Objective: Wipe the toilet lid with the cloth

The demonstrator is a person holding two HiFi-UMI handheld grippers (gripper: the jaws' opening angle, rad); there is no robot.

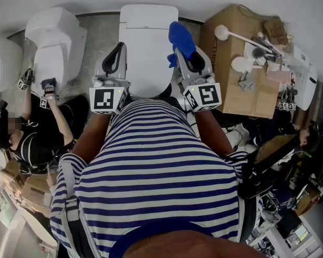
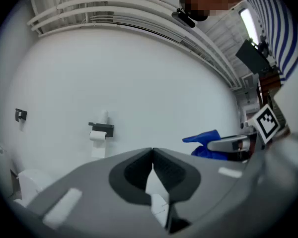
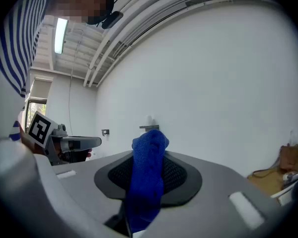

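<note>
The white toilet lid [image 1: 147, 47] lies closed straight ahead in the head view. My right gripper [image 1: 184, 52] is held over the lid's right edge, shut on a blue cloth [image 1: 181, 38] that sticks up past its jaws. In the right gripper view the cloth [image 3: 148, 175] hangs between the jaws of that gripper [image 3: 149, 150], which points at the wall. My left gripper [image 1: 118, 51] hovers over the lid's left edge. Its jaws [image 2: 152, 153] are shut with nothing in them. The left gripper view also shows the cloth [image 2: 206, 143] at the right. Neither gripper view shows the lid.
A second person [image 1: 29, 128] crouches at the left beside another white toilet [image 1: 54, 42]. A cardboard box [image 1: 242, 63] with brushes on top stands right of my toilet. A toilet-paper holder [image 2: 100, 129] is fixed to the white wall.
</note>
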